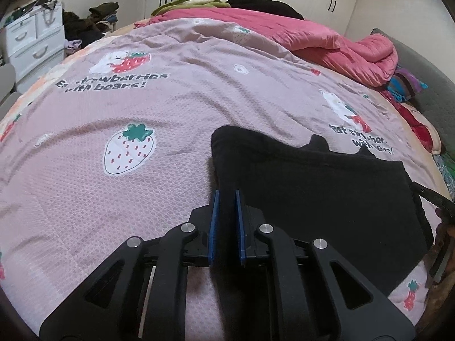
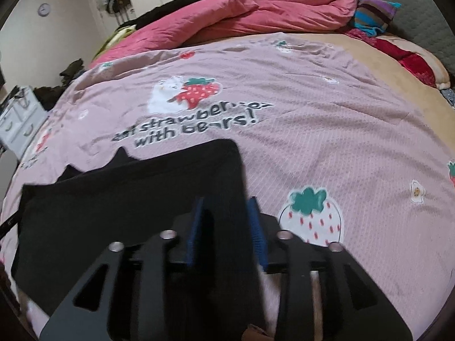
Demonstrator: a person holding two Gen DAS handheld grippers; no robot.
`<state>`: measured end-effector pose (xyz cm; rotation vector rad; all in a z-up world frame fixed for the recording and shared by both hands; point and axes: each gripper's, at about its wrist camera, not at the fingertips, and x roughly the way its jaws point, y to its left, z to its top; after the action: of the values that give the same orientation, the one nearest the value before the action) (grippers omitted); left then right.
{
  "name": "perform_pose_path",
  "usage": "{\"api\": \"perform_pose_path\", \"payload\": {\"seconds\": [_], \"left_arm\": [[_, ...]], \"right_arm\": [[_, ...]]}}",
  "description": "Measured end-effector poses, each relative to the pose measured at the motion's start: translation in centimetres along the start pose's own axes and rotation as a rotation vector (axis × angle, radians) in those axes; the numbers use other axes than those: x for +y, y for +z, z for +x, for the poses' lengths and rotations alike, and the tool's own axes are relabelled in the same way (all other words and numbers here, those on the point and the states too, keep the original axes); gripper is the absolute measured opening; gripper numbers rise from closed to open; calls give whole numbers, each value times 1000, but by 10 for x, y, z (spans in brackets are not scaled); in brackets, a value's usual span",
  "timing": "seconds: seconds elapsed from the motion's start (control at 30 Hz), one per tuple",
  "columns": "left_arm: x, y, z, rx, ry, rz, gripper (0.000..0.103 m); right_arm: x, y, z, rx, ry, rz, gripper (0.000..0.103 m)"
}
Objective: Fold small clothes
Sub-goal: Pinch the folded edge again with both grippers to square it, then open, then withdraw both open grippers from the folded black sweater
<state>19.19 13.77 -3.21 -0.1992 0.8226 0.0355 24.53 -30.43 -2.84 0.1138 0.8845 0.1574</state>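
A black garment lies partly folded on the pink strawberry bedspread. My left gripper is shut on its left edge, the cloth pinched between the blue pads. In the right wrist view the same black garment lies to the left. My right gripper holds its right edge between the blue pads, with a wider gap filled by cloth. The right gripper's tip shows at the right edge of the left wrist view.
A pink duvet is bunched along the far side of the bed. A striped pillow and a grey headboard lie at the far right. White drawers and piled clothes stand left of the bed.
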Motion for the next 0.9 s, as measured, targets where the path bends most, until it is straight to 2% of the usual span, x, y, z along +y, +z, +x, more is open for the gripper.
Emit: {"api": "perform_pose_path", "payload": {"seconds": [0.13, 0.2, 0.27, 0.43, 0.63, 0.67, 0.83, 0.9], "left_arm": [[-3, -1, -8, -4, 3, -1, 9], [-5, -2, -15, -10, -2, -6, 16], [-6, -4, -23, -20, -10, -14, 29], [-7, -13, -40, -26, -21, -24, 35], [-7, -31, -49, 4, -18, -35, 36], [-6, -33, -49, 11, -18, -35, 36], [-4, -50, -53, 39, -39, -59, 37], [-4, -57, -52, 55, -41, -59, 37]], "right_arm": [[2, -11, -19, -2, 27, -17, 47], [0, -19, -28, 2, 42, -18, 51], [-1, -27, -35, 9, 42, -24, 56], [-10, -45, -46, 38, 69, 0, 59], [-21, -62, -53, 74, 90, 44, 60], [-22, -64, -54, 78, 88, 52, 60], [-28, -74, -63, 89, 128, 83, 45], [-27, -77, -63, 99, 133, 70, 30]]}}
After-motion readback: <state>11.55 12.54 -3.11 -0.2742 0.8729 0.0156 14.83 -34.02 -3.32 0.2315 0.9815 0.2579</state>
